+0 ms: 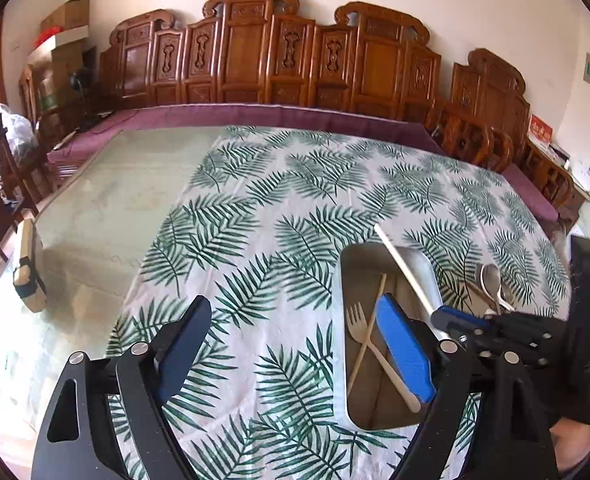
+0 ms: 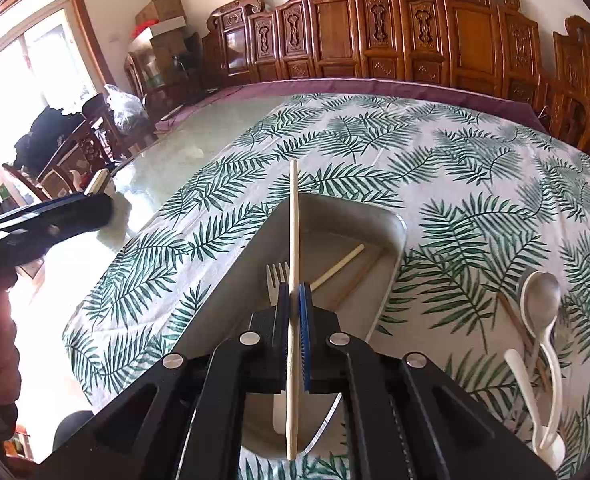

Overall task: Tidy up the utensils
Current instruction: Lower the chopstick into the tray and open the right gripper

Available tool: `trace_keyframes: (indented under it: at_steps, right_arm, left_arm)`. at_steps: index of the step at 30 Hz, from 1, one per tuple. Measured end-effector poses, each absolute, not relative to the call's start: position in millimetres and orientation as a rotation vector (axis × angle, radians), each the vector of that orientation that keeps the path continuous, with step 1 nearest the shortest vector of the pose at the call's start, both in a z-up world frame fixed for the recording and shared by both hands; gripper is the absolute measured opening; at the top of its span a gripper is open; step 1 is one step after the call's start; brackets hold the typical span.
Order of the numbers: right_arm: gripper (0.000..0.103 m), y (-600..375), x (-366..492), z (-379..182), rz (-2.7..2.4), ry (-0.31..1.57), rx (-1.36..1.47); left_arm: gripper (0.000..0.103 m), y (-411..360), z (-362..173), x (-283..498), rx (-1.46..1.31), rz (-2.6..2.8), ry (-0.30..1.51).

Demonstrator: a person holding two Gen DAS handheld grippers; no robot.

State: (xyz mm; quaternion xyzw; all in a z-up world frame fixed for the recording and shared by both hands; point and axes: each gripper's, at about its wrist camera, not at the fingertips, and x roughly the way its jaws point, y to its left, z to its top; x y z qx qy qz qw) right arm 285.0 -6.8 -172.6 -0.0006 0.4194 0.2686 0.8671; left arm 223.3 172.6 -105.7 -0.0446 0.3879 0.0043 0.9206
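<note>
Risk: we hold one chopstick (image 2: 293, 240) clamped in the right tool (image 2: 293, 308) above the tray (image 2: 391, 236); a tilted release could bounce it out. Left tool (image 1: 295, 344) stands open, empty, left of the tray. Spoons (image 2: 541, 320) lie on the counter at right.

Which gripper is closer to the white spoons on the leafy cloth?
Right. The right gripper, shut on a chopstick, hangs over the tray just beside the white spoons. The left gripper is open on the tray's far side from them.
</note>
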Motion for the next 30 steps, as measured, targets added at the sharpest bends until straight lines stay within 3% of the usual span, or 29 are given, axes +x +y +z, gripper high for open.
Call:
trace_keyframes:
  at_steps: [7,9,10,19,30]
  right_arm:
    - [0.006,4.0,291.3,-195.6,0.538,0.935,0.024]
    - [0.006,6.6,291.8,-203.2,0.530,0.956,0.032]
    - [0.006,8.3,291.6,-206.4,0.524,0.963,0.027]
    - [0.008,9.1,291.2,-213.3,0.540,0.960,0.024]
    - [0.008,-40.4,263.3,-173.1,0.553,0.840,0.017]
  left_arm:
    - [0.082,177.0,-99.1,223.4,-0.104,0.010,0.786]
    - [0.094,175.8,-98.9,223.1,-0.097,0.010,0.785]
    - [0.094,175.6,-98.2,221.8,-0.093,0.013,0.774]
    - [0.094,167.9,-93.5,219.3,-0.072,0.003,0.766]
    - [0.094,150.2,-86.1,213.5,-0.042,-0.018,0.751]
